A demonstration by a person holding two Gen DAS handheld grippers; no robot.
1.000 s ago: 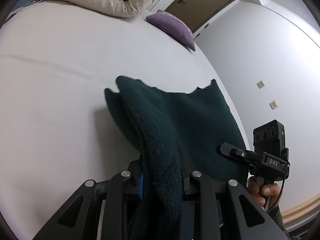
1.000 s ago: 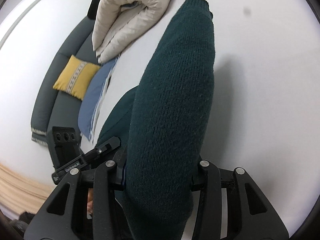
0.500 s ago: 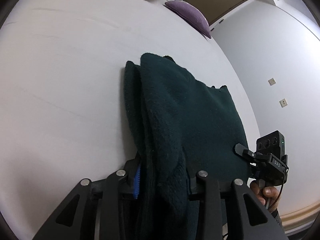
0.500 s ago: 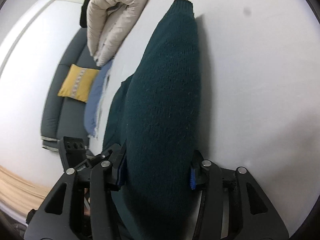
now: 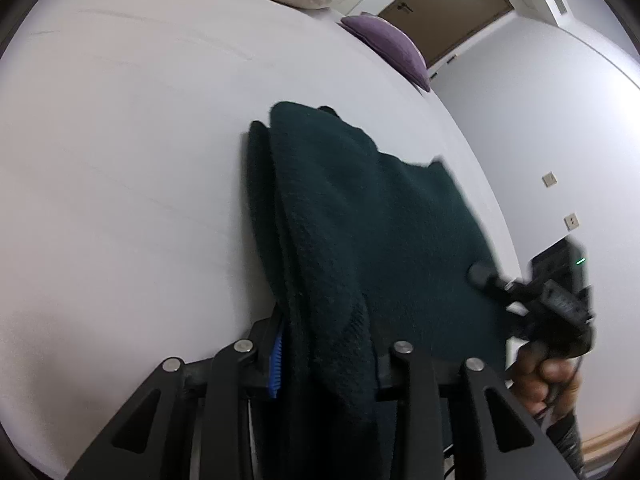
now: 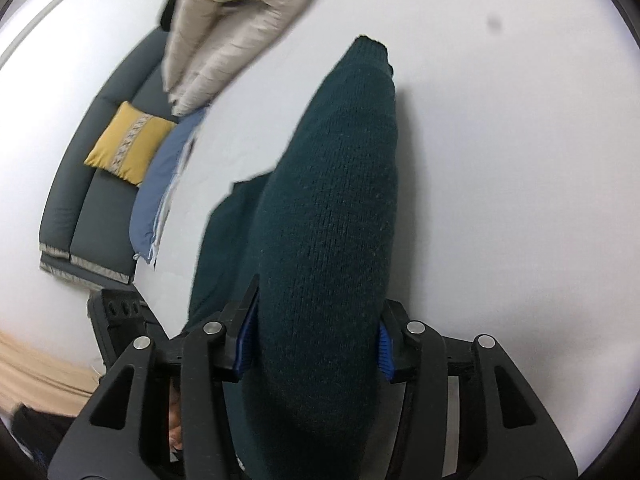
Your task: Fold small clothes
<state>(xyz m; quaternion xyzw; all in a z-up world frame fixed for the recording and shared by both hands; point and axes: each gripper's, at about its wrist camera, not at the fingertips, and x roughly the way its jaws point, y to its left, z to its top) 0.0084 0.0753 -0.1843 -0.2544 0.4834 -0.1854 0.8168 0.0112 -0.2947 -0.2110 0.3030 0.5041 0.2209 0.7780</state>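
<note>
holding a dark green sweater [image 5: 360, 220] on the white bed [image 5: 120, 160]
left gripper [image 5: 326, 350] and right gripper [image 6: 314, 344] both part-open, sweater folds between their blue pads [image 6: 385, 350]

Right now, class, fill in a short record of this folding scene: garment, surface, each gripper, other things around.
garment: dark green knitted sweater, folded over, lying on the bed
surface: white bed sheet
left gripper: sweater fabric between its fingers
right gripper: thick fold of sweater between its blue pads
other things: beige puffy jacket, blue cloth, yellow cushion on grey sofa, purple pillow
</note>
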